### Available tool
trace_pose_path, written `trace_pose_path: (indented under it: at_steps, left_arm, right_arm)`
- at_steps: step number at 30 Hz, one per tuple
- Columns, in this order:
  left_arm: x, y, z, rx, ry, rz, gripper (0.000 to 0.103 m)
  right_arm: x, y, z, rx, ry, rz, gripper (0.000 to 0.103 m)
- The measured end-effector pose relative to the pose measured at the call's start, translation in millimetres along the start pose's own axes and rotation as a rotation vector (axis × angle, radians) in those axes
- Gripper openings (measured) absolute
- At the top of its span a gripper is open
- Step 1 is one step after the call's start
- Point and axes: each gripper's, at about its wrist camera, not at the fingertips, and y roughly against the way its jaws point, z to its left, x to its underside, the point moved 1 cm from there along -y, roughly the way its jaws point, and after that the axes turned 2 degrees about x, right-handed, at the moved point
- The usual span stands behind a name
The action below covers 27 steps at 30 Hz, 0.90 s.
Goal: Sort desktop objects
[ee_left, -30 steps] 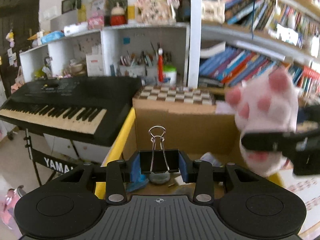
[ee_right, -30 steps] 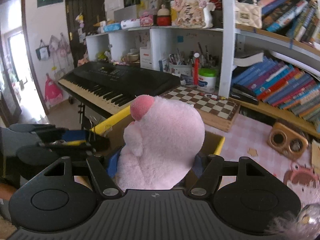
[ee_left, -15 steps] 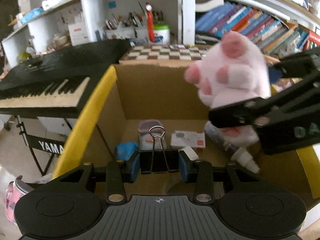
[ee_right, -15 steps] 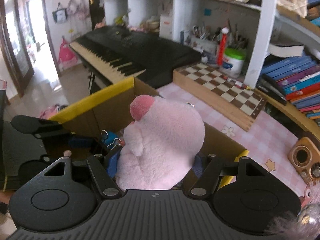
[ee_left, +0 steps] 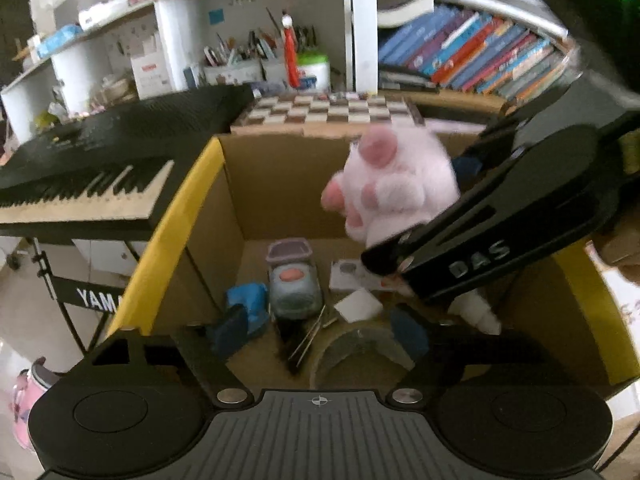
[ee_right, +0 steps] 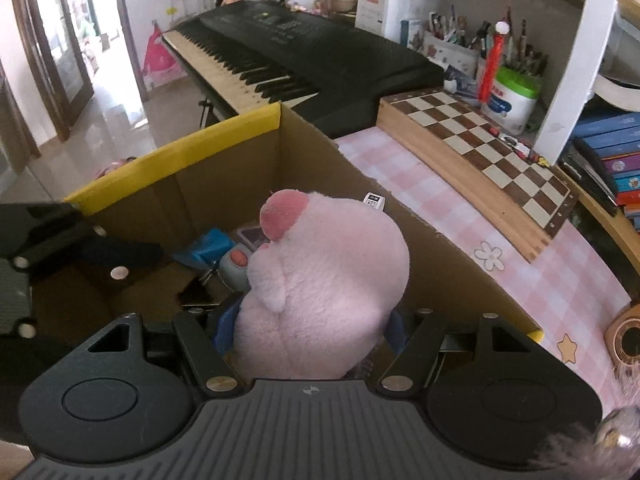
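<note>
Plush pig is riding clamped between the right gripper fingers, hanging directly above the open cardboard box. Left gripper, jaws just opened wide and empty, is hovering beside it; binder clip is lying blurred below.

Each camera sits just behind its own gripper and looks forward and steeply down along the two fingers. The left view faces into the cardboard box from close above its near wall. The right view looks into the same box from the other side. Both views share the box's inside, the keyboard and the chessboard beyond.
</note>
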Motion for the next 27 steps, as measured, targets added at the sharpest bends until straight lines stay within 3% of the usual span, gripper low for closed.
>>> trace_pose_path:
  at_steps: [6,12,27]
  left_arm:
    - [-1,16,-1,-0.003,0.007,-0.068,0.089]
    - [-3,29,1,-0.012,0.050,-0.129,0.092]
    - [-9,62,2,-0.005,0.099,-0.243,0.096]
  right_arm:
    - [-2,-5,-1,-0.008,0.012,0.012,0.073]
    - [-5,6,-4,0.022,-0.017,-0.037,0.075]
    - [9,73,-2,0.108,-0.134,-0.188,0.075]
